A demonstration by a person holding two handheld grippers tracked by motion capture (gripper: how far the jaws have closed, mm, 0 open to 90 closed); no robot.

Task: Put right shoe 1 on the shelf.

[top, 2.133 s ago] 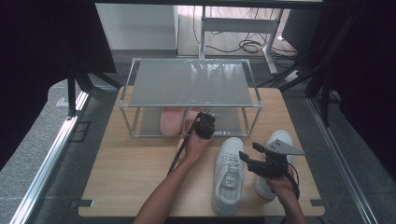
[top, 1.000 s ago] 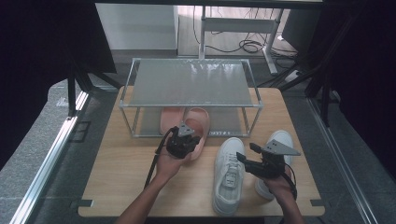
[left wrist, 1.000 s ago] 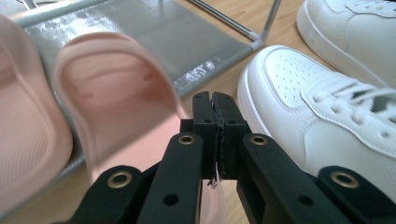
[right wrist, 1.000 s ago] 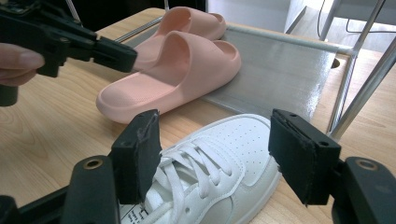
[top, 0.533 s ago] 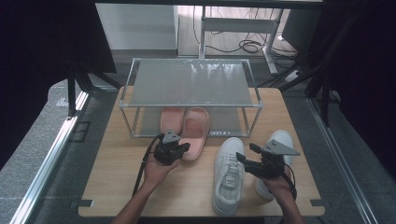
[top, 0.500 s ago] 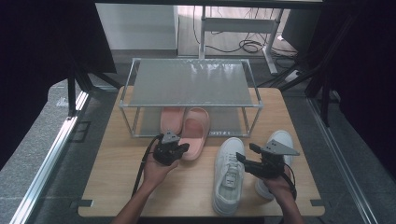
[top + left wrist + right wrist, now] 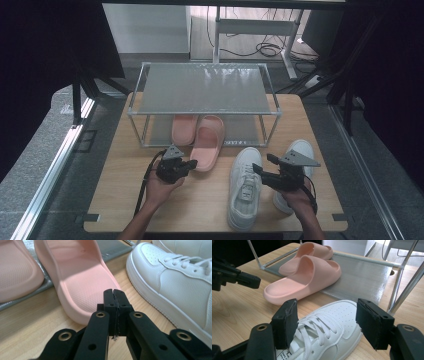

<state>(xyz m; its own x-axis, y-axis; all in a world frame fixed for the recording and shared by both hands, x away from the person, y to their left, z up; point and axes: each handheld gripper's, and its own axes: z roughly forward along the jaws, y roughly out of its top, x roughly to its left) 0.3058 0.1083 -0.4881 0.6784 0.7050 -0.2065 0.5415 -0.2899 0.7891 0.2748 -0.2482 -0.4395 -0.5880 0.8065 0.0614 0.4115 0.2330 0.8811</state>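
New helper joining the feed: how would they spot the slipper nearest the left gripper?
Find the metal rack on the table. Two pink slippers sit at its bottom shelf; it is the right slipper, whose heel sticks out over the shelf edge onto the wood, unlike its tucked-in twin.

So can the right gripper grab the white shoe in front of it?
Probably yes. The right gripper is open, its jaws standing either side of the near white sneaker without pressing on it. Nothing lies between them, and the pink slipper sits farther off.
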